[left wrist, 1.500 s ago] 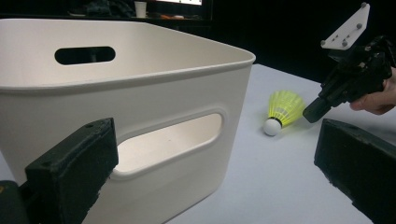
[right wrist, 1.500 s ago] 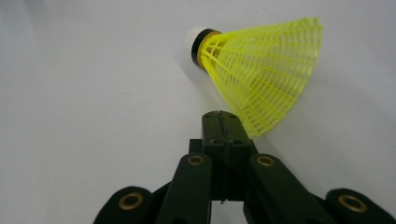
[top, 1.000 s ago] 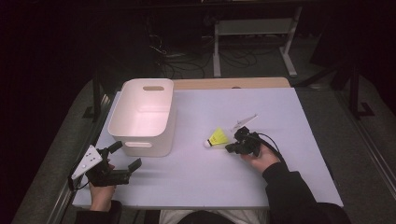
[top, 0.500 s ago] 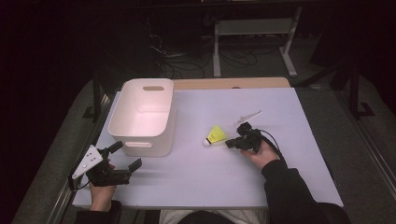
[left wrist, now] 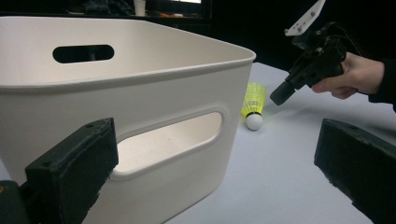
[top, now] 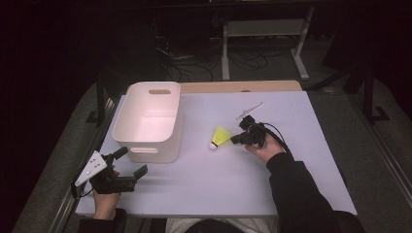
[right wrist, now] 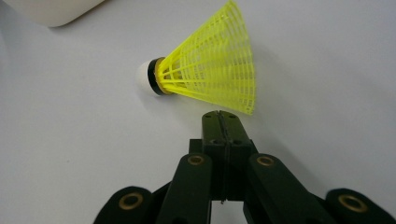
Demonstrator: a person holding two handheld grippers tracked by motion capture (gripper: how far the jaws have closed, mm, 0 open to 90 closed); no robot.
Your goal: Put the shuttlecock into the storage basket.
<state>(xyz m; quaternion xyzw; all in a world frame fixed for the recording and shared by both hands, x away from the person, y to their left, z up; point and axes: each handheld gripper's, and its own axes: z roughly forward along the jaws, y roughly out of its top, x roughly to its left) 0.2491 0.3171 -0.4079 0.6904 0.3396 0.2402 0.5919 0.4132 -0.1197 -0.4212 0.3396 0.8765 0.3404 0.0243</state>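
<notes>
At the counter's (top: 204,194) near left corner the left gripper (top: 132,165) sits just inside the edge, its jaws spread wide with nothing between them, pointing at the front wall of the white bin (top: 148,121). The bin stands close to the left edge, with only a narrow strip of counter beside it; in the left gripper view its near wall and handle slot block most of what lies behind, and both jaws are cut off by the frame. Right of the bin, bare counter runs to the yellow shuttlecock (top: 221,137), which lies on its side near the middle, white cork toward the bin, apart from it. Just right of it is the right gripper (top: 234,141), jaws pressed fully together and holding nothing, tips just beside the skirt's rim; whether they touch it cannot be told. Beyond the hand (top: 262,148), open counter stretches to the right edge. The room past the far edge is dark and hard to make out.
</notes>
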